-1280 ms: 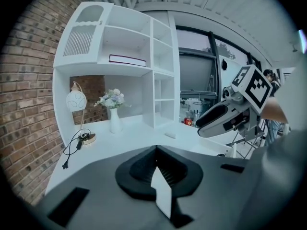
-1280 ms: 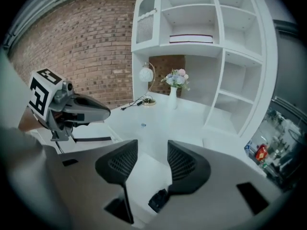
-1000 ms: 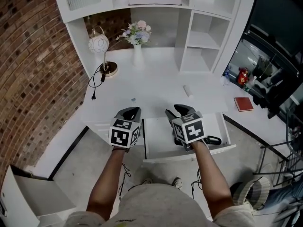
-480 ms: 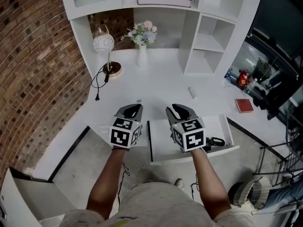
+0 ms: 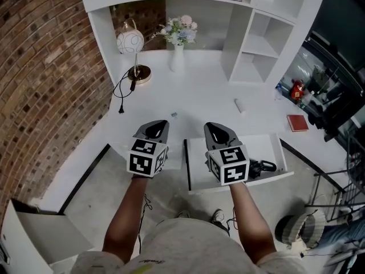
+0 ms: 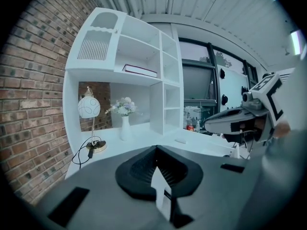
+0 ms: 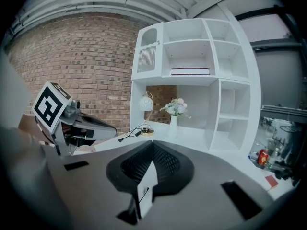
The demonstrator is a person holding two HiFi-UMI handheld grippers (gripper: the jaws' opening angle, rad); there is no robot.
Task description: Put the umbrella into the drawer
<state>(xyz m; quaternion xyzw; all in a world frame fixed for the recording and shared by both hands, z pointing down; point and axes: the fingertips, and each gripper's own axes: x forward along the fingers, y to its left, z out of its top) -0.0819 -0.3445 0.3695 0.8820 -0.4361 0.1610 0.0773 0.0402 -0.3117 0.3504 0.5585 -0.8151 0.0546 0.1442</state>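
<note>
Open drawer (image 5: 267,146) holds the umbrella (image 5: 261,167) at its 4 o'clock corner. Left gripper (image 5: 157,125): jaws together, empty. Right gripper (image 5: 215,129): jaws just closed, empty.

Drawer (image 5: 197,161): white, pulled open, lower centre-right of frame. Umbrella (image 5: 261,167): black, folded, lay flat inside drawer at its right end, approx. parallel to front edge; partly hidden.

The worktop (image 5: 205,96), drawer (image 5: 268,146) and shelves (image 5: 268,33) are all white. The brick wall (image 5: 45,67) is reddish-brown with pale mortar lines. The left tool (image 5: 159,125) and right tool (image 5: 212,128) are dark grey, their cubes patterned in black-and-white squares. The umbrella (image 5: 256,167) is black and the small book (image 5: 297,122) red.
</note>
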